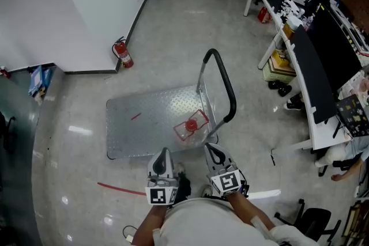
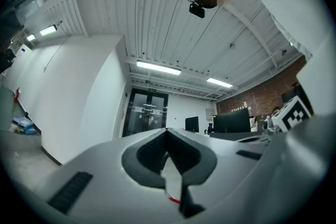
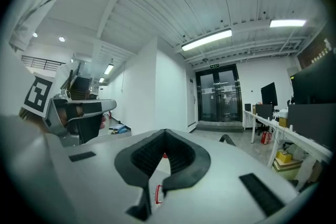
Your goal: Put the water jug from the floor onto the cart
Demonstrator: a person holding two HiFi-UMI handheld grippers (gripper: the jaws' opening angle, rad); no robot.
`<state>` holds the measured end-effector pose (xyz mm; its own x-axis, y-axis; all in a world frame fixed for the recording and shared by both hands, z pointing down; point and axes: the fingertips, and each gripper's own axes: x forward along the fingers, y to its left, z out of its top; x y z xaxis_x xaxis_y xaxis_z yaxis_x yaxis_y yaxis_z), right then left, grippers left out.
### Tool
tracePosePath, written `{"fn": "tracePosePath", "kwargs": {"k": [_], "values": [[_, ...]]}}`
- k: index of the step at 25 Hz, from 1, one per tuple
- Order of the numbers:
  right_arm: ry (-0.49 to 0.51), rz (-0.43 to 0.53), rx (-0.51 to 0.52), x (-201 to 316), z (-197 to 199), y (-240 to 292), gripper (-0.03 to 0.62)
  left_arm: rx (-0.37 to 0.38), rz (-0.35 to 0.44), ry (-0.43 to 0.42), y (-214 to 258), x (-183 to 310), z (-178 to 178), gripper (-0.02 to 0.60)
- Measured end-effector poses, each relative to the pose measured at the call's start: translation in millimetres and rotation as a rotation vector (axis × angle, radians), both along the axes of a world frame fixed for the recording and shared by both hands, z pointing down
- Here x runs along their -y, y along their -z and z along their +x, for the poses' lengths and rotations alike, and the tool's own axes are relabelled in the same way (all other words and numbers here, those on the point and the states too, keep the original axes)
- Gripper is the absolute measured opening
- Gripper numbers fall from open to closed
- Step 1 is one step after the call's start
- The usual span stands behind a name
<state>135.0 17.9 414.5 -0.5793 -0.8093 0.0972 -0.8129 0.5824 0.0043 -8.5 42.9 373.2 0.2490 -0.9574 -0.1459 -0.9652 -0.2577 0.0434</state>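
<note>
Water jug (image 1: 193, 125), clear plastic, red-capped, sits at 3 o'clock on the diamond-plate cart (image 1: 144, 121); left gripper (image 1: 164, 152) and right gripper (image 1: 212, 148) are closed and empty.

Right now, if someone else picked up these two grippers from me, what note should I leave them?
Left gripper: jaws together, empty, held close to the body.
Right gripper: jaws together, empty, beside the left one.
Water jug: on the cart deck near its handle, apparently upright, red cap on top.
Done: jug is on the cart; neither gripper touches it.
Left: nothing evident, perhaps check that it sits steady.
</note>
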Motion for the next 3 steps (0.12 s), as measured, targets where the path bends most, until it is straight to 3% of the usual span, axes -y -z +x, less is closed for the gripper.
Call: {"fn": "tracePosePath", "kwargs": {"k": [3], "values": [[0.005, -0.001, 0.0, -3.0, 2.9, -2.6, 0.011, -0.001, -0.002, 0.003, -1.5, -1.0, 1.9, 0.003]]}}
